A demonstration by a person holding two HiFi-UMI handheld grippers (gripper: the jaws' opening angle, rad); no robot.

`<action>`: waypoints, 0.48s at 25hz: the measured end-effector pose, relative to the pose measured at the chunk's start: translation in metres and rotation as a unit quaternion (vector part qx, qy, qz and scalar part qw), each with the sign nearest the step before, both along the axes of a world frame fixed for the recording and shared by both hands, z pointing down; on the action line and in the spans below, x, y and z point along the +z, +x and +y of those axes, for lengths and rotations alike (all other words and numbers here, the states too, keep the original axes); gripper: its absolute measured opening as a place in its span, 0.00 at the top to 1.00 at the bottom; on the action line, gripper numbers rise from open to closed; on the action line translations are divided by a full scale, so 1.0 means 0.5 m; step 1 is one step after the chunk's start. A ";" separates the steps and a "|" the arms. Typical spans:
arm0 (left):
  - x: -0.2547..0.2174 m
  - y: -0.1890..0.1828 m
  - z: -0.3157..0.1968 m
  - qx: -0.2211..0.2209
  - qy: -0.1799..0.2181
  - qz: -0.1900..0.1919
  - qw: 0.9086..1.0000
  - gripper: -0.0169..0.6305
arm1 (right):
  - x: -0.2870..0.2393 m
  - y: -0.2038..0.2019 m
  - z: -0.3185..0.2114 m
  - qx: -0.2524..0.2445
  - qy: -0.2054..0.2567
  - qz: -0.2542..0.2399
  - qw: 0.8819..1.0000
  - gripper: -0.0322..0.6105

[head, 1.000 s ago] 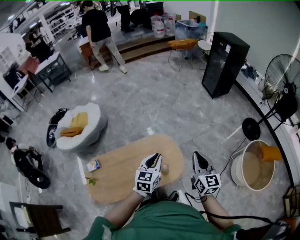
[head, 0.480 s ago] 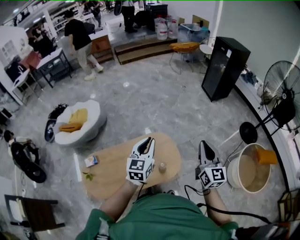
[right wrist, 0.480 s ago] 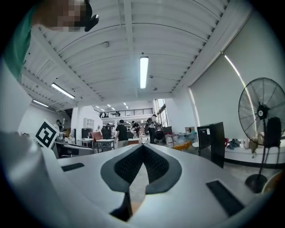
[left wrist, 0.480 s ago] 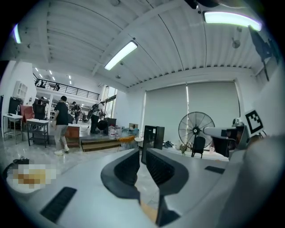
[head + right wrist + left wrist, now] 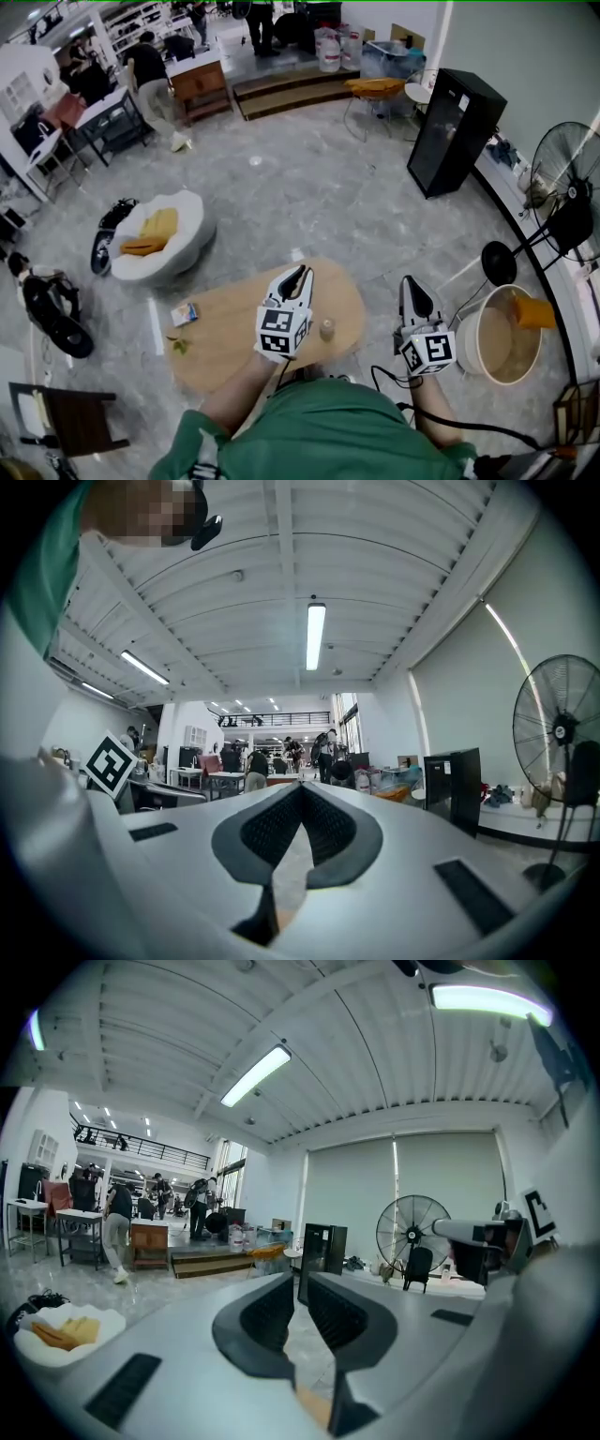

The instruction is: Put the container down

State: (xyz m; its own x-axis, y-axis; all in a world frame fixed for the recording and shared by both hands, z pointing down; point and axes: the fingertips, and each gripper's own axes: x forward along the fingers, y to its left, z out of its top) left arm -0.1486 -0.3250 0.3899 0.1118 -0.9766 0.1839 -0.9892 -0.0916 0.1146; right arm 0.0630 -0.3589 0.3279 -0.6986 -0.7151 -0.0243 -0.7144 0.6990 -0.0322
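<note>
Left gripper (image 5: 300,1283): jaws pressed together with only a thin slit left, nothing between them. Right gripper (image 5: 300,789): jaws closed tip to tip, also empty. Both point out level across the room, so neither gripper view shows the things on the tabletop. The left gripper view has a tan sliver low between the jaws; can't tell what it is.

Only the head view shows the container (image 5: 327,329). It is small, tan and upright on the oval wooden table (image 5: 234,347), near the table's right end. It stands just right of the left gripper, and neither gripper touches it. The left gripper is over the table; the right gripper is past the table's right edge, over the floor.

At the table's left end:
- one small box (image 5: 185,313)
- one green scrap (image 5: 178,345), too small to name

Around the table:
- one white bowl-shaped seat (image 5: 187,248) with yellow stuff in it
- one black cabinet (image 5: 457,117)
- one standing fan (image 5: 567,187)
- one round tub (image 5: 487,342) with an orange thing (image 5: 536,312) at its rim
- one dark chair (image 5: 75,427), cut off at lower left

The fan and the cabinet also show in both gripper views. People (image 5: 150,70) are at the far end, small, count unclear. The wearer's green shirt (image 5: 328,431) fills the bottom of the head view.
</note>
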 end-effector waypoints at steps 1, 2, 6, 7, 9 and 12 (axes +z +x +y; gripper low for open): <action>0.003 0.000 -0.002 0.000 -0.002 0.000 1.000 0.88 | 0.001 -0.002 -0.001 -0.002 0.000 0.002 1.000 0.91; 0.007 0.001 -0.002 0.000 -0.005 0.002 1.000 0.88 | 0.002 -0.002 0.000 -0.004 -0.001 0.003 1.000 0.92; 0.025 0.007 0.008 0.003 -0.015 0.004 1.000 0.88 | 0.010 -0.005 0.011 -0.008 -0.005 0.004 1.000 0.91; 0.027 0.007 0.006 0.005 -0.016 0.004 1.000 0.88 | 0.010 -0.008 0.010 -0.009 -0.005 0.003 1.000 0.92; 0.031 0.007 0.001 0.006 -0.019 0.005 1.000 0.88 | 0.009 -0.014 0.006 -0.013 -0.005 0.002 1.000 0.92; 0.040 0.008 -0.001 0.008 -0.027 0.008 1.000 0.88 | 0.011 -0.022 0.004 -0.016 -0.010 0.004 1.000 0.92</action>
State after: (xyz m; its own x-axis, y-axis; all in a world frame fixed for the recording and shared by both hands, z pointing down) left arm -0.1446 -0.3254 0.4098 0.1310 -0.9631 0.2352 -0.9856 -0.1009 0.1356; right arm 0.0522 -0.3569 0.3336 -0.7218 -0.6921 -0.0039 -0.6914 0.7213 -0.0401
